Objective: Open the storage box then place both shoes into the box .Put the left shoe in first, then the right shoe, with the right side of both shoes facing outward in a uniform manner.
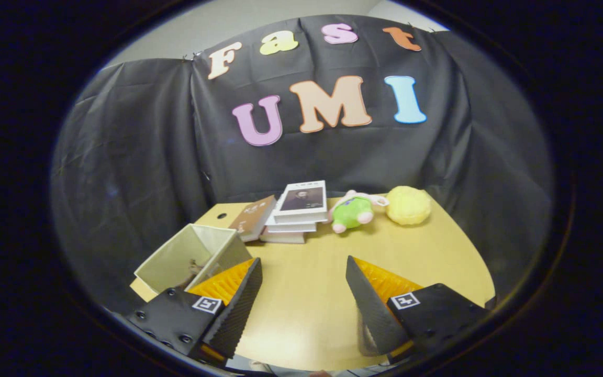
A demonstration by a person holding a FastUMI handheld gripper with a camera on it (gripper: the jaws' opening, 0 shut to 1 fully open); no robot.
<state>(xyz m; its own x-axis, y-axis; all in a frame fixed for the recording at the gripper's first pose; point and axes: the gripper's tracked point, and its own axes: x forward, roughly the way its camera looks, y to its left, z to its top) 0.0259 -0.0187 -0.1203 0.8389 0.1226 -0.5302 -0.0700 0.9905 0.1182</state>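
Fingers (301, 293) spread wide over bare table (306, 309), gripping nothing. We see the open storage box (191, 256) just beyond our left finger; book (301, 201) cover writing is unreadable.

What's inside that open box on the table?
Inside the box, something small and brownish shows near its bottom; its near wall and one finger of the open gripper hide the rest.

Table (312, 293): box (191, 256), books (293, 212), plush (353, 212), sponge (409, 205).
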